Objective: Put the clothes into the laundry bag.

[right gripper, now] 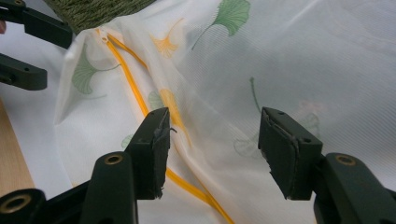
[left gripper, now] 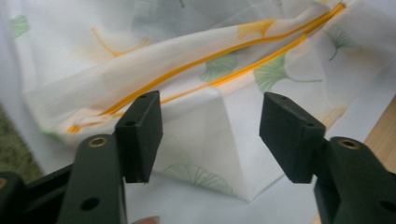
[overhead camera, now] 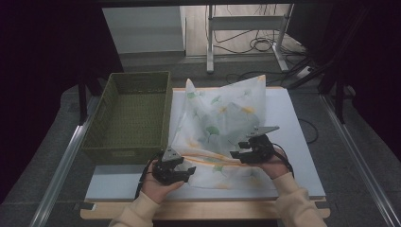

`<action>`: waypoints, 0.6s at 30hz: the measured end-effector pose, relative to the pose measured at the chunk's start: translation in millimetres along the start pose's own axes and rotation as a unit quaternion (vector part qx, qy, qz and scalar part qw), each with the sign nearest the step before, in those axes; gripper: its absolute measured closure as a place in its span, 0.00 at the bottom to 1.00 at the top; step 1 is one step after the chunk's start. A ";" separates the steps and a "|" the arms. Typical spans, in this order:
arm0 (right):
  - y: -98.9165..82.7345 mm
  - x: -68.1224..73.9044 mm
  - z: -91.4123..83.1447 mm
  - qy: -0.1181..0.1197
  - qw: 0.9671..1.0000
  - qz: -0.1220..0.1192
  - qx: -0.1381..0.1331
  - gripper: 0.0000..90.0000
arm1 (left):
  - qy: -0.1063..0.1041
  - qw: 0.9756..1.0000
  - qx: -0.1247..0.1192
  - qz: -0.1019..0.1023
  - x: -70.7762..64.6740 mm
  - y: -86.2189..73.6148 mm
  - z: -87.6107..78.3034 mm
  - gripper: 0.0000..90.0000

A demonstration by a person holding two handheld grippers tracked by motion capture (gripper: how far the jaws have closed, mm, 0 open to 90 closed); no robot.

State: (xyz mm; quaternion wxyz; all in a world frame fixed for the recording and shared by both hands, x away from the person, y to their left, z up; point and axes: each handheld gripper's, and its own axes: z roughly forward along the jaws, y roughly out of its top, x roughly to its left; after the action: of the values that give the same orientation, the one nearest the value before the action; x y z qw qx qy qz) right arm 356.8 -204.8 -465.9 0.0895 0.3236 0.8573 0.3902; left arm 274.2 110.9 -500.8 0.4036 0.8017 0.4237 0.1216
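Fabric first: we see one sheer white mesh bag printed with green and yellow ginkgo leaves (overhead camera: 222,118), crumpled into a peaked mound on the flat white board (overhead camera: 293,142) at table centre. Its weave is fine and translucent. One orange zipper line (left gripper: 224,60) runs along its near edge, doubled where the cloth folds.

At 9 o'clock from the bag stands one olive-green woven rectangular basket (overhead camera: 127,118), coarse in texture, with straight walls; the bag's left edge lies just beside it.

We count two black two-jaw grippers, each with blocky flat pads. The left gripper (overhead camera: 182,171) sits at 7 o'clock of the bag, at its near-left corner. In the left gripper view its jaws stand apart, with a folded corner of mesh between them and neither pad pressing it. The right gripper (overhead camera: 241,150) sits at 5 o'clock, over the zipper edge. Its jaws likewise stand wide; in the right gripper view the cloth lies beyond the pads, ungripped.
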 end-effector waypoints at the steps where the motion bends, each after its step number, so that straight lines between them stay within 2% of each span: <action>1: -1.6 -0.1 -1.7 -0.001 1.000 0.001 0.001 0.48 | 0.002 1.000 0.003 -0.001 -0.2 -1.5 -1.6 0.41; 4: -5.0 -0.4 -4.5 -0.006 1.000 0.000 0.001 0.48 | 0.003 1.000 0.005 -0.004 -1.0 -3.5 -2.5 0.40; 5: -7.7 -1.2 -8.1 -0.011 1.000 0.002 -0.001 0.48 | 0.012 1.000 0.010 -0.005 -2.2 -4.8 -2.4 0.38; 6: -7.7 -1.2 -8.1 -0.011 1.000 0.002 -0.001 0.48 | 0.012 1.000 0.010 -0.005 -2.2 -4.8 -2.4 0.37; 8: -10.4 -2.1 -13.2 -0.016 1.000 0.004 -0.005 0.48 | 0.028 0.999 0.012 -0.013 -2.8 -2.6 2.9 0.35; 13: -13.7 -3.0 -16.6 -0.022 1.000 0.005 -0.004 0.48 | 0.061 0.998 0.026 -0.005 -7.7 5.4 22.2 0.34; 15: -14.4 -3.0 -17.4 -0.023 1.000 0.004 -0.004 0.48 | 0.073 0.997 0.038 0.000 -6.4 5.2 28.4 0.38; 16: -14.7 -2.9 -17.8 -0.023 1.000 0.002 -0.003 0.48 | 0.076 0.996 0.037 -0.005 -5.4 4.4 30.3 0.40; 18: -15.2 -3.2 -18.0 -0.024 1.000 0.001 -0.002 0.49 | 0.081 0.996 0.042 -0.003 -2.6 1.9 31.3 0.49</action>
State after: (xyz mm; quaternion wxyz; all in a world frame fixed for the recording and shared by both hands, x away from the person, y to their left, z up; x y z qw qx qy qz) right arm 344.6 -225.2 -465.0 0.1104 0.3337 0.8537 0.3841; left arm 290.5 91.3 -519.1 0.3342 0.8044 0.4620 0.1670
